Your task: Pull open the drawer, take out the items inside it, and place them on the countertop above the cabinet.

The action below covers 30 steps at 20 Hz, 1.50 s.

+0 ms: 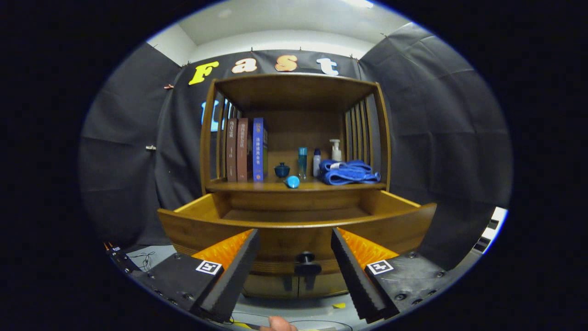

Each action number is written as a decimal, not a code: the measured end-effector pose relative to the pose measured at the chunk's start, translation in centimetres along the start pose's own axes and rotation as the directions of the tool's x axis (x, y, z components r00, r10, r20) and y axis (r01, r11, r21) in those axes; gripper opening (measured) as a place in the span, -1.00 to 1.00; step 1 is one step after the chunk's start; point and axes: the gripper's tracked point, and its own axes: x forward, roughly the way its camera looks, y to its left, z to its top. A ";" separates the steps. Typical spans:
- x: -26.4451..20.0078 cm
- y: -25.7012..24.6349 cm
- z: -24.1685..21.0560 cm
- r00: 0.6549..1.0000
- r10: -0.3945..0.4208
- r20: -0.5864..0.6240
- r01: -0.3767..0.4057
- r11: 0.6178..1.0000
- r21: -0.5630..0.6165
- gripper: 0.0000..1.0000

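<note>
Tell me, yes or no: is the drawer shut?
No. The drawer is pulled out, its knob between the open gripper fingers.

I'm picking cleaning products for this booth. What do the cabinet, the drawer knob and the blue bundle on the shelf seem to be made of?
Cabinet: wood, likely varnished; warm brown grain with a soft sheen. Drawer knob, between the open gripper fingers: dark, smooth, metal or plastic; I cannot tell which. Blue bundle: soft fabric, probably towelling; folds and rounded edges.

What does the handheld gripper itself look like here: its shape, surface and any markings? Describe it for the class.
The gripper has two long, wedge-shaped fingers with ribbed, saw-toothed inner faces. Each finger sits on a flat black base plate held by small screws. Each base carries a square black-and-white tag. The fingers are spread apart, either side of the drawer knob.
</note>
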 end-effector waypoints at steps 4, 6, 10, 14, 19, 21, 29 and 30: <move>2.1 -0.2 -2.9 0.997 -0.012 -0.078 0.009 0.999 -0.041 0.98; 2.9 -0.3 -4.4 0.994 -0.009 -0.112 0.005 0.999 -0.033 0.98; 4.3 -0.5 -5.5 0.991 0.011 -0.132 -0.016 0.999 -0.032 0.98; 4.1 -0.6 -5.3 0.991 0.013 -0.132 -0.015 1.000 -0.014 0.98; 5.4 -0.8 -5.0 0.988 0.025 -0.152 -0.031 0.999 -0.037 0.99; 6.5 -0.7 -4.8 0.987 0.026 -0.156 -0.033 0.999 -0.043 0.99; 12.6 -0.1 -3.8 0.987 0.024 -0.162 -0.029 0.999 -0.031 1.00; 13.3 -0.1 -3.7 0.986 0.022 -0.164 -0.028 0.999 -0.035 1.00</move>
